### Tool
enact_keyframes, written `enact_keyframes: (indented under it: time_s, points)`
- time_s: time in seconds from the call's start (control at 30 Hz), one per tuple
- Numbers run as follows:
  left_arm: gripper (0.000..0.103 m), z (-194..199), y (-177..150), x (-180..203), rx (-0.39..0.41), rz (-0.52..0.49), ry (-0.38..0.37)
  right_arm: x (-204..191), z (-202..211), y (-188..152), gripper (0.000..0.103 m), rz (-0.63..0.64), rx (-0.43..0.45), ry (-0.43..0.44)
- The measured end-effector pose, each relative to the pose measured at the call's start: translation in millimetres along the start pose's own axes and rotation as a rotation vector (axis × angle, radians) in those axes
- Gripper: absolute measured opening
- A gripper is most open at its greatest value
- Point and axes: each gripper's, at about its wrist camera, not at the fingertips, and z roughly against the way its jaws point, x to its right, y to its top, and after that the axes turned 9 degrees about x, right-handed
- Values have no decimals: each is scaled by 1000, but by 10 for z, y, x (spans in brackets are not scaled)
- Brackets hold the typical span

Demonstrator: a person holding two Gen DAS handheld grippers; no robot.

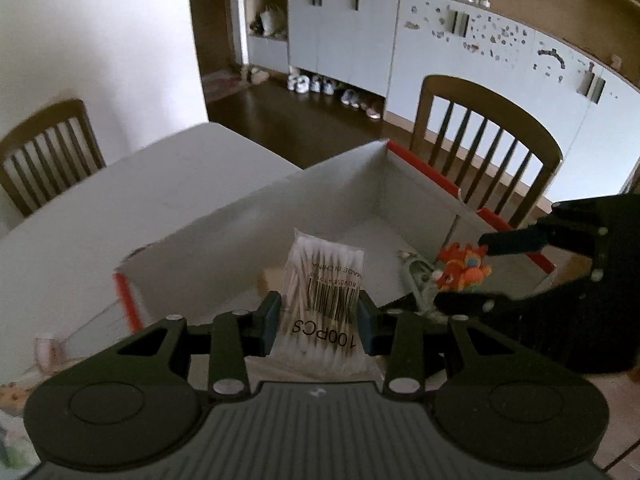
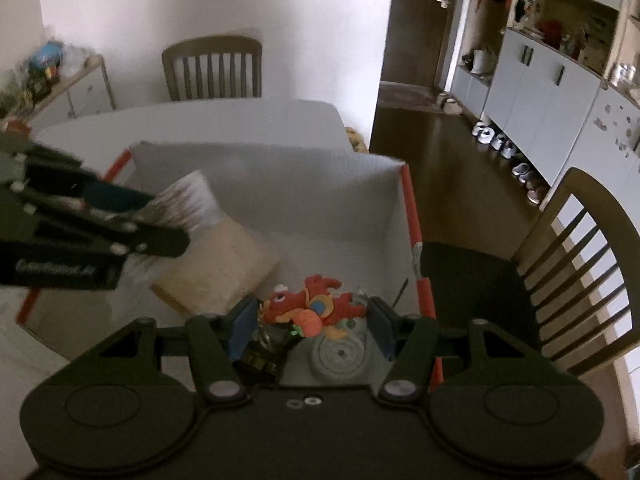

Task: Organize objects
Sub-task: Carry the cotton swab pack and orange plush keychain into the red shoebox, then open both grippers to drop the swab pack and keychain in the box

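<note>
White table (image 1: 120,200) amid slatted wooden chairs (image 1: 484,140): left gripper (image 1: 320,320) clamps crinkly swab packet (image 1: 324,292), right gripper (image 2: 316,324) clamps orange toy (image 2: 312,308) over open white box (image 2: 280,184).

A white table (image 1: 132,200) carries the work area. Two slatted wooden chairs stand at it — one at the near edge (image 1: 488,148), one against the white wall (image 2: 212,68). Behind, a run of pale cabinets (image 1: 344,36) lines the dark wood floor (image 1: 304,120), with several pairs of shoes (image 1: 316,85) underneath — details blurred.
</note>
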Motion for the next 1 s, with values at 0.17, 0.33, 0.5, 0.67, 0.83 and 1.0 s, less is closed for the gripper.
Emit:
enact_keyframes:
  time_s: [0.17, 0.33, 0.5, 0.67, 0.83, 1.0]
  points:
    - [38, -276, 30, 76, -49, -34, 8, -42, -102, -19, 59, 45, -24, 37]
    - [38, -500, 33, 149, -97, -57, 6, -46, -234, -47, 59, 53, -58, 66]
    - [38, -702, 51, 174, -140, -49, -2, -28, -366, -82, 59, 61, -92, 74]
    - [39, -797, 39, 161, -160, -41, -8, -21, -416, -122, 59, 57, -106, 75]
    - [39, -863, 53, 214, -173, -53, -21, -1, -435, -138, 60, 40, -117, 87]
    - [60, -851, 57, 222, -170, -45, -33, 18, -387, -135, 61, 37, -110, 98]
